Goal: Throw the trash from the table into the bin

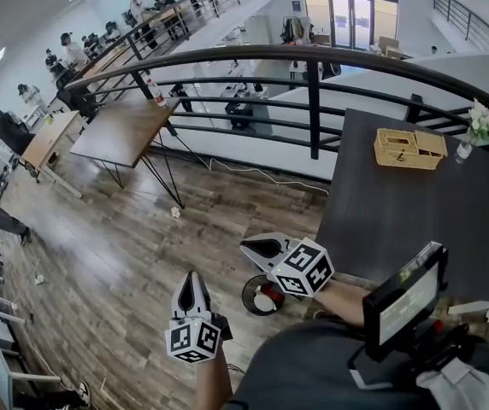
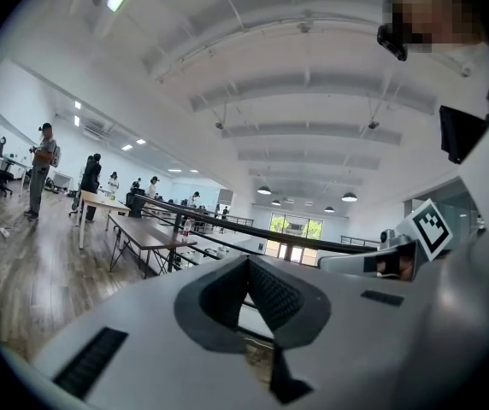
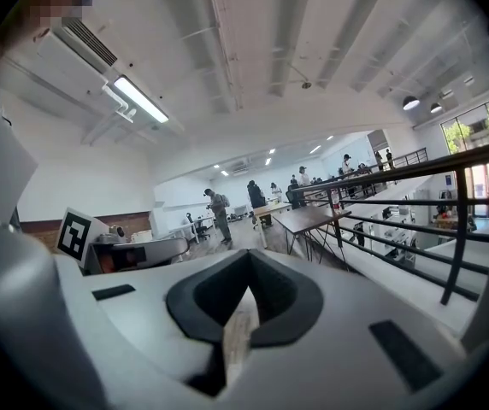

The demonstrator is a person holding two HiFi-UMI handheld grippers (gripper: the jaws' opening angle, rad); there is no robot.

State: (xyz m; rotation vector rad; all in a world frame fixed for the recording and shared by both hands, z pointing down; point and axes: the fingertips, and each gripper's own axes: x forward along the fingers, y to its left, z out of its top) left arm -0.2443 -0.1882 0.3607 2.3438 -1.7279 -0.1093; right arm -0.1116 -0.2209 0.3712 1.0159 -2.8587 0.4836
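Both grippers are empty. Left gripper (image 1: pixel 192 280) has its jaws pressed together with nothing between the pads, and right gripper (image 1: pixel 250 248) is the same. Both are held about level over the floor, so no grasp is in progress.

The bin (image 1: pixel 247 298) is on the floor below the right jaws, a little back toward us. There's something white and red already in it. The left jaws are beside the bin, off to its other side.

The table (image 1: pixel 398 216) lies to the right of the right jaws, outside that gripper's view. On its top we see only a basket (image 1: pixel 409 148) and a vase (image 1: pixel 465 149) at the far end, well apart from both jaws, and we read neither as trash. No trash shows on the table. The screen (image 1: pixel 405 301) on our chest hides the near edge, so a piece could be there.

There's a small pale scrap (image 1: pixel 175 213) on the floor ahead of the left jaws, well apart. We can't tell what it is.

Our read is that we're between picks, or done.

To do this step well:
- We turn to the table and check the hidden edge before reaching.
- We open the jaws on the approach, not at contact.
- We come in level with the top, pads either side of the piece, and close on its bulk.
- Crumpled stuff likely slips, so we carry it tips-up.
- We release only once the jaws are centred above the bin rim.
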